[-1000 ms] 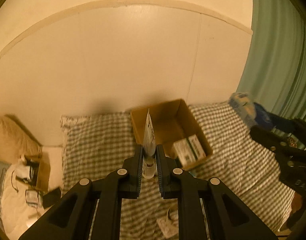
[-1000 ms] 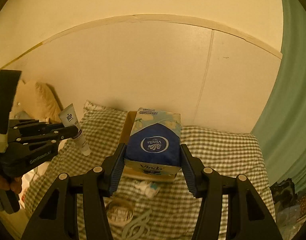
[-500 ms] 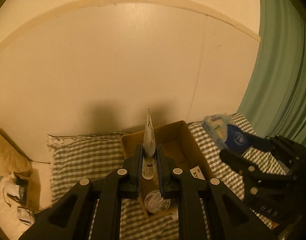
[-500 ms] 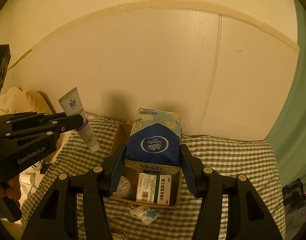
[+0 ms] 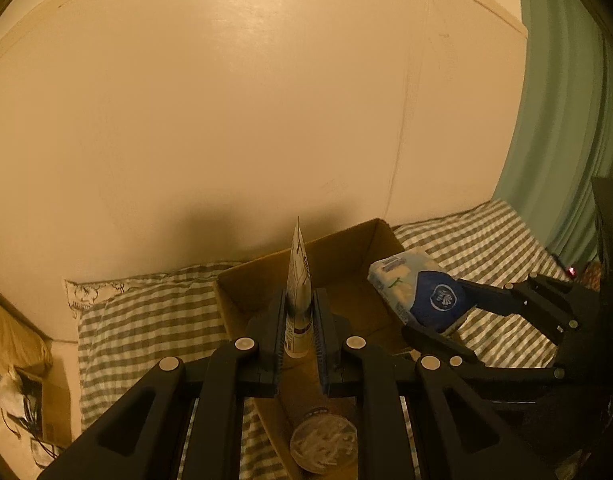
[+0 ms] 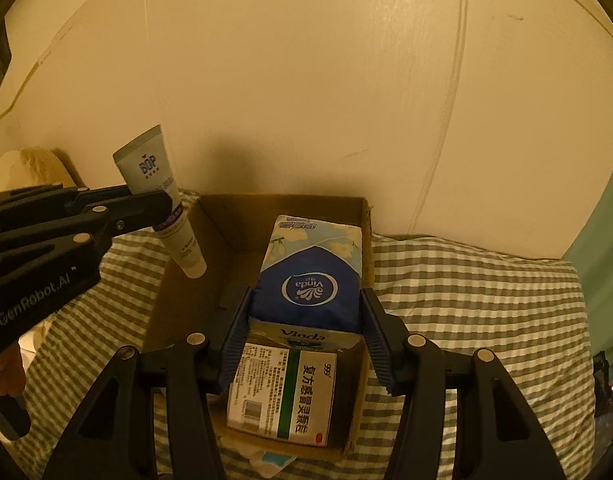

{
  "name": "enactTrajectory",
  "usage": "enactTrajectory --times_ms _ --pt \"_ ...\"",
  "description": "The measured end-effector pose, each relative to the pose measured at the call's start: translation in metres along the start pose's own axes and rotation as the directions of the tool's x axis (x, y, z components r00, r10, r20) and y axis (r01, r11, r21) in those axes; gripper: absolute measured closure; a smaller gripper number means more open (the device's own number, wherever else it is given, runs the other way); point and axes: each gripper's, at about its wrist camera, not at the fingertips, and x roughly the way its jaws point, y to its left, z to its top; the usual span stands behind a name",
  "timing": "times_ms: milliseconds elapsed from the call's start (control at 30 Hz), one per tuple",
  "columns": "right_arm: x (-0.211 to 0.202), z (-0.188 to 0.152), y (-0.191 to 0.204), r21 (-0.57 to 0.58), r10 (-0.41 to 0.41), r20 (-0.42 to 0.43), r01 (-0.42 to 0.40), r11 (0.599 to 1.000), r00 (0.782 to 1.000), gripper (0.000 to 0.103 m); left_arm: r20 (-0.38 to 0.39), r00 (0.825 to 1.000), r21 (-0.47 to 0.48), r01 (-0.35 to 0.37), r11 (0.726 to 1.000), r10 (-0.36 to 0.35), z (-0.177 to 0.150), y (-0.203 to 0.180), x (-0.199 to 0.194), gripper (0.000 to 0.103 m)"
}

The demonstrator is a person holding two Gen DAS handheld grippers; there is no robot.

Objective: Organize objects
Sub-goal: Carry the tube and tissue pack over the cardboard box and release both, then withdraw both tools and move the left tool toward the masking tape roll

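My left gripper (image 5: 299, 322) is shut on a white tube (image 5: 298, 280), crimped end up and cap down, held over the left part of an open cardboard box (image 5: 242, 280). From the right wrist view the same tube (image 6: 162, 204) hangs in the left gripper (image 6: 164, 204) above the box's left wall. My right gripper (image 6: 306, 328) is shut on a blue and white tissue pack (image 6: 310, 276) and holds it over the box (image 6: 282, 204). The tissue pack (image 5: 418, 288) also shows at the right of the left wrist view, in the right gripper (image 5: 438, 316).
A green and white medicine carton (image 6: 286, 392) lies inside the box's near end, and a round clear-lidded container (image 5: 322, 444) lies in it too. The box sits on a checked bed cover (image 6: 478, 308) against a cream wall. A green curtain (image 5: 566, 120) hangs at right; a pillow (image 6: 38, 164) at left.
Both grippers have come forward and down over the box with their loads. The box looks larger and closer, and the medicine carton now sits right under the tissue pack.
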Motion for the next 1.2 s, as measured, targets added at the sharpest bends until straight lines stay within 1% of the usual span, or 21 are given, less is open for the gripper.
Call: enactTrajectory --times_ms 167,233,367,433,500,533,600,667,700,767,800,833,867,933,1000,1033,1067,1133,1167,1200 --pt "0.013 -0.008 0.004 -0.024 -0.01 -0.009 0.01 1.0 1.0 0.05 -0.018 1.0 0.021 -0.02 1.0 0.021 -0.011 -0.005 0.012 0.09" --pt "0.016 -0.011 0.006 -0.03 -0.01 -0.016 0.01 0.999 1.0 0.05 -0.028 0.999 0.015 -0.016 1.0 0.017 -0.012 -0.005 0.016 0.09" --pt "0.014 -0.015 0.004 -0.032 -0.008 -0.02 0.007 0.999 1.0 0.049 -0.038 0.999 -0.034 0.009 0.999 -0.01 -0.011 0.002 0.016 0.09" --pt "0.009 -0.015 0.001 -0.019 0.005 -0.012 -0.005 1.0 1.0 0.049 -0.045 0.999 -0.06 0.025 0.998 -0.028 -0.009 0.005 0.014 0.088" --pt "0.002 -0.014 0.0 -0.013 0.012 -0.003 -0.012 1.0 1.0 0.041 -0.055 0.998 -0.069 0.019 0.997 -0.023 -0.006 0.007 0.007 0.087" --pt "-0.005 -0.012 -0.001 -0.017 0.001 0.004 -0.001 1.0 1.0 0.039 -0.058 0.998 -0.068 0.014 0.998 -0.018 -0.005 0.007 0.004 0.085" --pt "-0.023 -0.007 -0.002 -0.021 -0.021 0.023 0.021 1.0 1.0 0.033 -0.051 0.999 -0.052 0.003 0.999 -0.005 0.0 0.005 -0.011 0.074" --pt "-0.044 0.0 -0.001 -0.023 -0.033 0.041 0.034 0.999 0.999 0.032 -0.031 0.999 -0.044 -0.017 0.999 0.016 0.004 0.005 -0.028 0.045" --pt "-0.058 0.004 0.001 -0.025 -0.043 0.052 0.045 0.999 0.998 0.031 -0.016 1.0 -0.048 -0.026 0.999 0.025 0.007 0.005 -0.039 0.041" --pt "-0.073 0.015 -0.003 -0.03 -0.073 0.075 0.075 0.997 0.995 0.027 0.012 1.0 -0.072 -0.02 0.997 0.021 0.012 0.006 -0.065 0.04" --pt "-0.093 0.016 0.0 -0.038 -0.09 0.093 0.094 0.995 0.992 0.026 0.022 1.0 -0.083 -0.013 0.996 0.015 0.014 0.006 -0.076 0.039" --pt "-0.106 0.018 0.004 -0.045 -0.099 0.108 0.104 0.994 0.989 0.025 0.03 0.999 -0.093 -0.012 0.996 0.015 0.017 0.007 -0.088 0.035" --pt "-0.12 0.02 0.005 -0.051 -0.109 0.123 0.116 0.992 0.986 0.022 0.04 0.999 -0.103 -0.017 0.995 0.021 0.019 0.006 -0.103 0.029" --pt "-0.155 0.023 0.008 -0.06 -0.132 0.158 0.143 0.988 0.979 0.02 0.074 0.997 -0.114 -0.015 0.993 0.024 0.022 0.004 -0.133 0.022" --pt "-0.188 0.024 0.014 -0.055 -0.143 0.187 0.155 0.986 0.972 0.014 0.113 0.993 -0.119 -0.008 0.993 0.021 0.022 0.001 -0.17 0.02" --pt "-0.201 0.024 0.017 -0.051 -0.144 0.198 0.157 0.986 0.97 0.013 0.121 0.992 -0.118 -0.006 0.993 0.02 0.02 -0.001 -0.18 0.017" --pt "-0.211 0.027 0.022 -0.047 -0.145 0.208 0.158 0.986 0.967 0.012 0.139 0.99 -0.116 -0.003 0.993 0.02 0.017 -0.002 -0.199 0.011" --pt "-0.246 0.02 0.028 -0.046 -0.144 0.227 0.159 0.986 0.963 0.011 0.167 0.986 -0.116 -0.009 0.993 0.028 0.009 -0.002 -0.221 0.005" --pt "-0.261 0.016 0.034 -0.048 -0.146 0.239 0.161 0.986 0.96 0.009 0.185 0.982 -0.114 -0.009 0.993 0.03 0.003 -0.001 -0.234 0.004" --pt "-0.267 0.019 0.04 -0.052 -0.145 0.247 0.162 0.985 0.958 0.006 0.197 0.98 -0.112 -0.008 0.994 0.03 -0.003 -0.001 -0.245 0.003"
